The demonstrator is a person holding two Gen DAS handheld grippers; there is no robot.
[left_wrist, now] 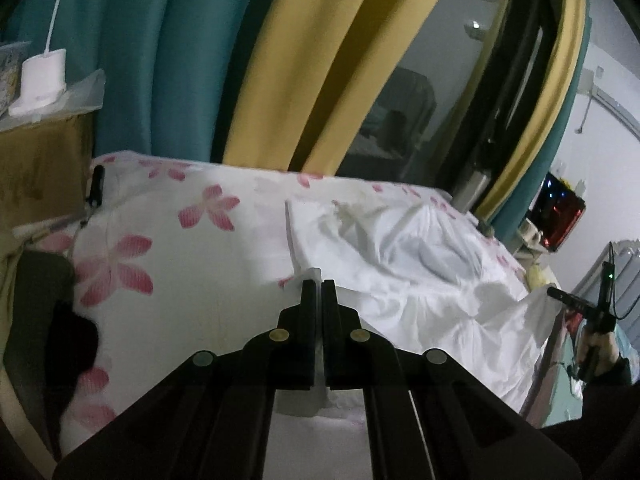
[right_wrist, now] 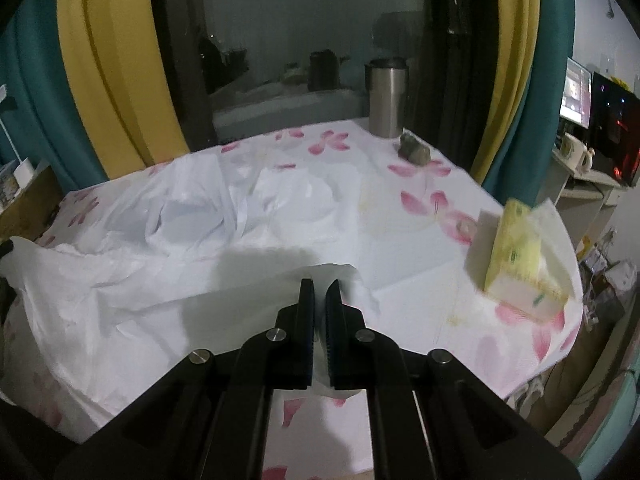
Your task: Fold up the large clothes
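Observation:
A large white garment (left_wrist: 420, 272) lies crumpled on a table covered with a white cloth with pink flowers (left_wrist: 168, 248). My left gripper (left_wrist: 319, 286) is shut on one edge of the garment and holds it just above the table. My right gripper (right_wrist: 320, 288) is shut on another edge of the garment (right_wrist: 160, 248), which stretches leftward from it. The right gripper also shows in the left wrist view (left_wrist: 560, 296) at the far right, holding the garment's corner.
A yellow and white tissue pack (right_wrist: 516, 256) lies near the table's right edge. A steel tumbler (right_wrist: 386, 98) and a small grey object (right_wrist: 414, 150) stand at the back. A cardboard box (left_wrist: 40, 168) is left of the table. Curtains and a window are behind.

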